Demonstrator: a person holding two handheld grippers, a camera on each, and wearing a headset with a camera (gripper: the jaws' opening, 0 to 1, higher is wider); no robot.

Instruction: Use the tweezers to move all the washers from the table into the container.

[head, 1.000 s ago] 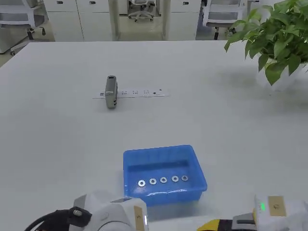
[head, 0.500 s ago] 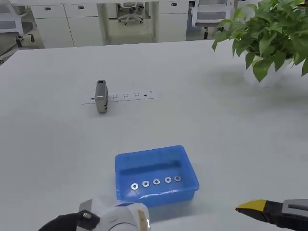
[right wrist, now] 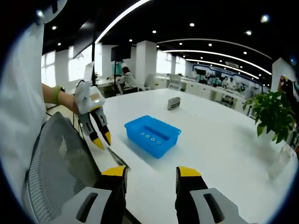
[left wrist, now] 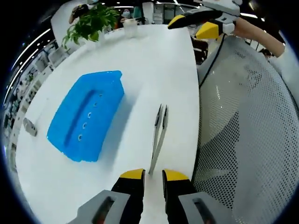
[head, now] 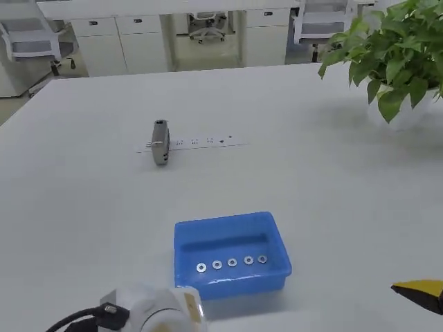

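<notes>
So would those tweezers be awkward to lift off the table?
Probably fiddly: the tweezers look thin and lie flat on the table, leaving little to grip. Their shiny metal may slip between jaws. The two long slim prongs would likely flex if squeezed midway.

In my head view the left gripper [head: 155, 309] is cut off by the near edge: I get its white body, but the jaws are out of frame. The right gripper [head: 419, 290] is just a yellow tip at the near right corner. The plant [head: 387, 48] runs off the far right edge, and its pot [head: 410, 114] washes out against the table [head: 311, 173].

In the right gripper view, the tweezers [right wrist: 119, 161] run behind one of that gripper's own jaws, so one end is hidden. In the left gripper view, their near end sits right at the jaw gap; touching or not, I can't tell. The washers [left wrist: 89, 114] are mere dots in the container [left wrist: 65, 140].
</notes>
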